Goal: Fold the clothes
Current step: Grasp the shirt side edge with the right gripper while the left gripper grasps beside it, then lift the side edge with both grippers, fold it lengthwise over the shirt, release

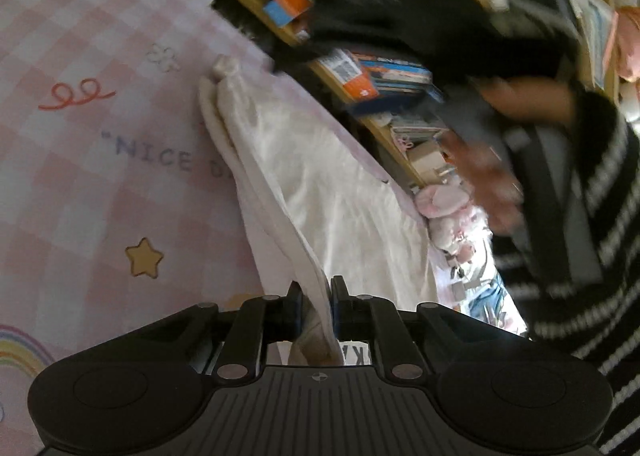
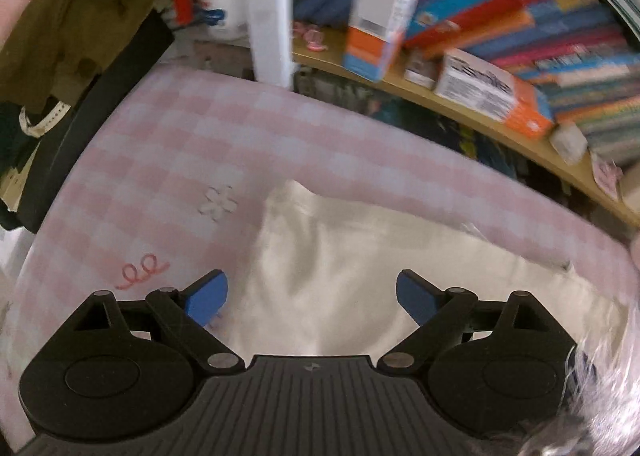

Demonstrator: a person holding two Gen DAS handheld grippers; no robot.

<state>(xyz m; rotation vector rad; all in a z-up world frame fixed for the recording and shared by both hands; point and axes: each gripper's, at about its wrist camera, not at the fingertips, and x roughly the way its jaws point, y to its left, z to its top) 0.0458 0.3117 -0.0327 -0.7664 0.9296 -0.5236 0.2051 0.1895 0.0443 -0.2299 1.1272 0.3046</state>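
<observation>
A cream-white garment (image 1: pixel 320 176) lies along the far side of a pink checked bed sheet (image 1: pixel 80 160). My left gripper (image 1: pixel 316 296) is shut on a raised fold of this garment, and the cloth runs up from the sheet into the jaws. In the right wrist view the same white garment (image 2: pixel 360 264) spreads flat below my right gripper (image 2: pixel 312 296). Its blue pads (image 2: pixel 208 296) stand wide apart above the cloth with nothing between them. A blurred hand (image 1: pixel 492 184) and a striped sleeve (image 1: pixel 600 216) show at the right of the left wrist view.
A wooden bookshelf (image 2: pixel 460 108) full of books and boxes (image 2: pixel 380 8) runs behind the bed. An olive garment (image 2: pixel 76 16) hangs over a dark chair at the left. Pink soft toys (image 1: pixel 448 208) lie beyond the bed's edge.
</observation>
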